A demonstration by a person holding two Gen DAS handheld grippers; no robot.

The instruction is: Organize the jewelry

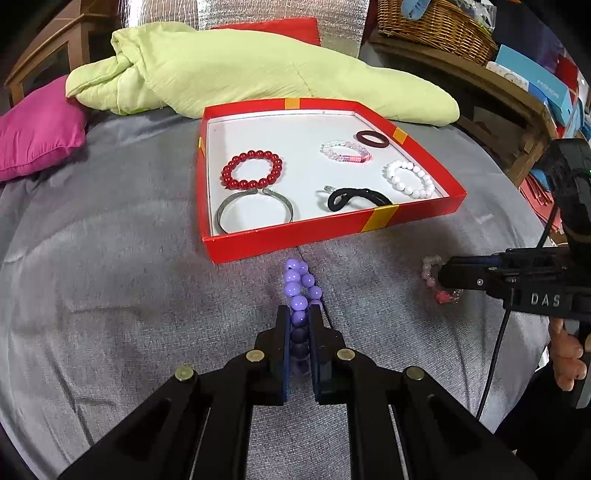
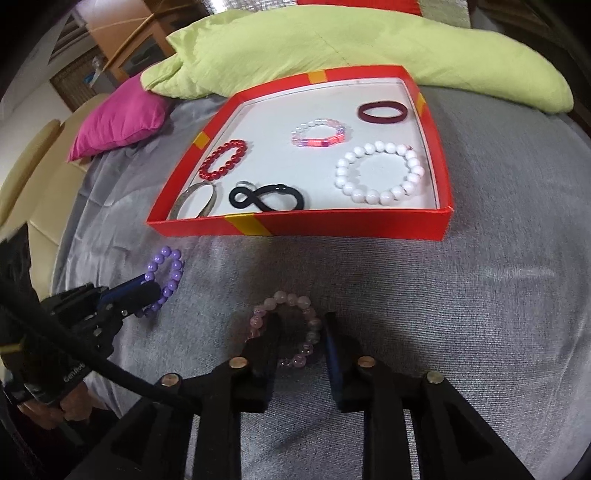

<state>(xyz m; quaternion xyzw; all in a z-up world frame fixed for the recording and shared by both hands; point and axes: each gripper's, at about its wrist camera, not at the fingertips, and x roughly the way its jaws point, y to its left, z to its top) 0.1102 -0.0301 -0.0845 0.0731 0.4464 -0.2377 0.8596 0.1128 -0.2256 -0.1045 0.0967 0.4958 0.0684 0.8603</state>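
Observation:
My left gripper (image 1: 298, 309) is shut on a purple bead bracelet (image 1: 300, 282) just in front of the red tray (image 1: 295, 238); it also shows in the right wrist view (image 2: 167, 275). My right gripper (image 2: 301, 319) is open, its fingers straddling a pale pink bead bracelet (image 2: 286, 326) lying on the grey cover; the bracelet also shows in the left wrist view (image 1: 432, 277). The tray (image 2: 332, 221) holds a red bead bracelet (image 1: 253, 169), a silver bangle (image 1: 255, 210), a black hair tie (image 1: 356, 198), a white bead bracelet (image 1: 410, 179), a pink-clear bracelet (image 1: 345, 151) and a dark red ring band (image 1: 373, 139).
A light green blanket (image 1: 258, 70) lies behind the tray, a magenta cushion (image 1: 37, 133) at the far left. A wooden shelf with a wicker basket (image 1: 436, 26) and boxes stands at the right. The grey cover (image 1: 110, 277) spreads around the tray.

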